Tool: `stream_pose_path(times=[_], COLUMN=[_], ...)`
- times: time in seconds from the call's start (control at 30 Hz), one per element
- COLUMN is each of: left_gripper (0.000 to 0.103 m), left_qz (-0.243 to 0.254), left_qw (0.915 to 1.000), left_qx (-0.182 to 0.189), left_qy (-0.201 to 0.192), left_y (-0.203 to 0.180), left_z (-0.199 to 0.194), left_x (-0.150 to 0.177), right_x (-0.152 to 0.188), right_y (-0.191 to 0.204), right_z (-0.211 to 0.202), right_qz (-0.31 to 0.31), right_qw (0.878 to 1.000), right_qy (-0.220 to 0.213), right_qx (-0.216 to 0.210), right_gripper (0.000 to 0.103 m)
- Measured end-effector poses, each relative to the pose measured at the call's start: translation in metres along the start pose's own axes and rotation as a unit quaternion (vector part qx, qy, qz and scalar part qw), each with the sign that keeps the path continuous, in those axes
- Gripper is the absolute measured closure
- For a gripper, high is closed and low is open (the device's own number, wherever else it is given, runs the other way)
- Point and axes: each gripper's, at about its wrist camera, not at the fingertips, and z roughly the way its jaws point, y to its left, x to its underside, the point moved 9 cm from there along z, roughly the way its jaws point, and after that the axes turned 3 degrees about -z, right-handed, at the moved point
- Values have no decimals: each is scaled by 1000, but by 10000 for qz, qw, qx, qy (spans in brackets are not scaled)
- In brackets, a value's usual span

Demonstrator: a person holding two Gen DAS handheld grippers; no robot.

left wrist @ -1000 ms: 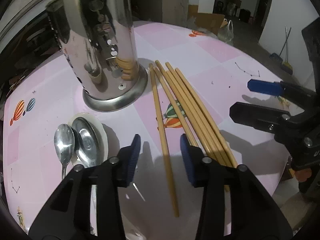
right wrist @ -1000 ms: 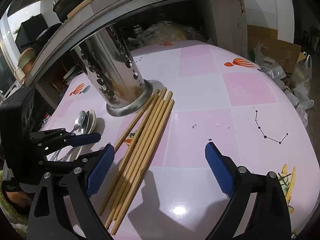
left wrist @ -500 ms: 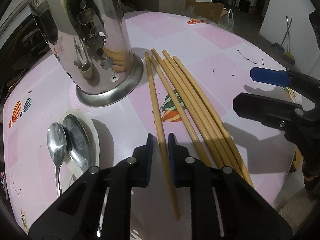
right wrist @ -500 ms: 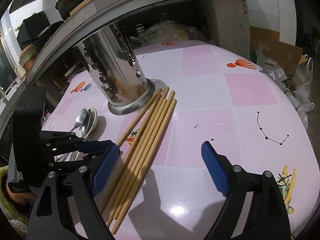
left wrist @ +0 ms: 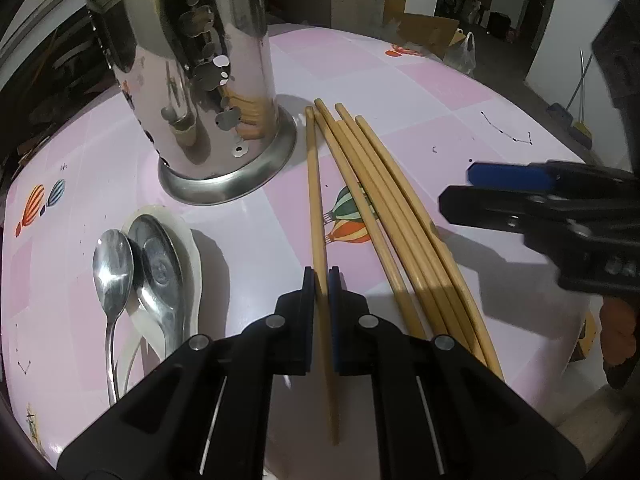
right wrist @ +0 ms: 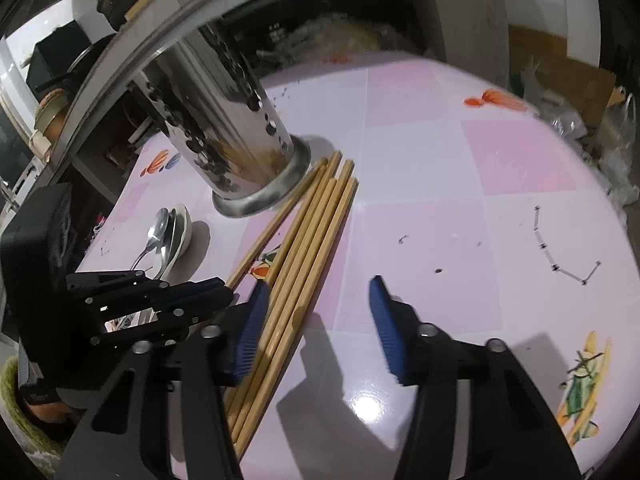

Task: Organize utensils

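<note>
Left gripper [left wrist: 322,280]: jaws narrowed to a slit and clamped on a single chopstick [left wrist: 318,216], which lies apart from the rest and runs on under the gripper toward the near edge. Its far tip sits just beside the base flange of the utensil holder [left wrist: 208,80].

Right gripper [right wrist: 316,312]: jaws closing, at about half width. The bundle of chopsticks [right wrist: 308,248] lies between them, hard against the left pad; the right pad stands clear over bare cloth. Pads not pressing the bundle from both sides. In the left wrist view this gripper enters from the right, over the table's near-right part.

Bundle: five sticks side by side, angled from near toward the holder's base, far tips just short of the flange, near ends close to the table's near edge.

Left of the lone stick: two metal spoons [left wrist: 132,264], bowls overlapping, lying on a white ceramic spoon [left wrist: 188,240]. Near the holder, not touching it.

Utensil holder: upright perforated steel cylinder, far-left, wide foot ring.

Table [right wrist: 500,240]: round, pink checked cloth with balloon prints. Open room: the whole right half and far-right quadrant are bare, out to the curved rim. Left side crowded by holder and spoons; a shelf edge [right wrist: 132,64] overhangs close behind the holder. Beyond the far-right rim, boxes and bags [right wrist: 580,92] on the floor.
</note>
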Motion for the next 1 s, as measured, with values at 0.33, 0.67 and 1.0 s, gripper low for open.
stream_pose_path(times=[0.33, 0.67, 1.0], left_gripper=[97, 97, 97], left_qz=[-99, -138, -149], left_qw=[9999, 9998, 9998], left_qx=[113, 127, 131], left_qy=[-53, -87, -88], left_y=[4, 6, 6], left_z=[-3, -5, -5], left_x=[1, 3, 3], right_x=[2, 0, 4], right_y=[3, 6, -14], right_z=[21, 24, 14], right_qz=[-62, -484, -525], right_qw=[9990, 9955, 9940], right_qy=[441, 603, 634], right_qx=[108, 543, 726], right_gripper=[75, 88, 89])
